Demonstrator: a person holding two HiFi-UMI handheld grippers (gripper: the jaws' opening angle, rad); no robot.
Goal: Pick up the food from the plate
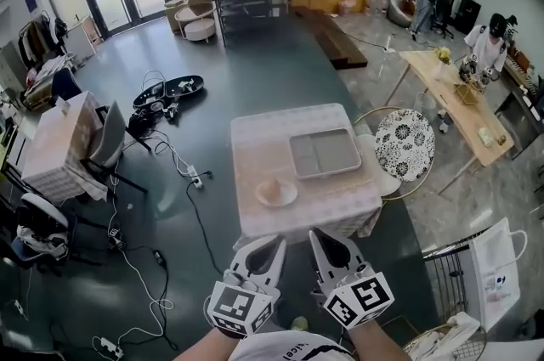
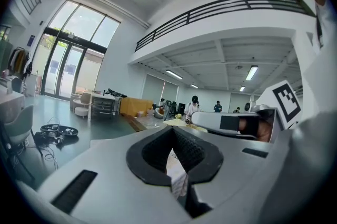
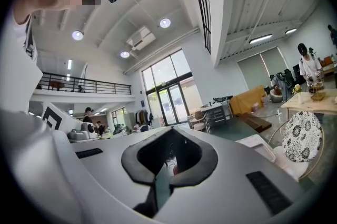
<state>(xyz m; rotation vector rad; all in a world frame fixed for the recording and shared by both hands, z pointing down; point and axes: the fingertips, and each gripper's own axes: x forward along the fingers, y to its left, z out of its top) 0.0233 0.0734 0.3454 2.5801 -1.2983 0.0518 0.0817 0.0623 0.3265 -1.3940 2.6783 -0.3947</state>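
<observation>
A pale round piece of food [image 1: 274, 186] sits on a small plate [image 1: 290, 198] near the front left of a cloth-covered table [image 1: 344, 200]. Both grippers hang in front of the table's near edge, short of the plate and pointing at it. My left gripper [image 1: 274, 244] is shut with nothing held. In the left gripper view its jaws [image 2: 178, 185] meet, and only a strip of tablecloth shows through the gap behind the pads. My right gripper [image 1: 317, 237] is also shut and empty, with its jaws [image 3: 167, 179] closed in the right gripper view.
A grey rectangular tray [image 1: 325, 153] lies on the table behind the plate. A chair with a floral cushion [image 1: 405, 143] stands at the table's right. Cables [image 1: 184, 172] run over the floor on the left, near an office chair [image 1: 107, 140]. A wire basket [image 1: 449, 276] stands at lower right.
</observation>
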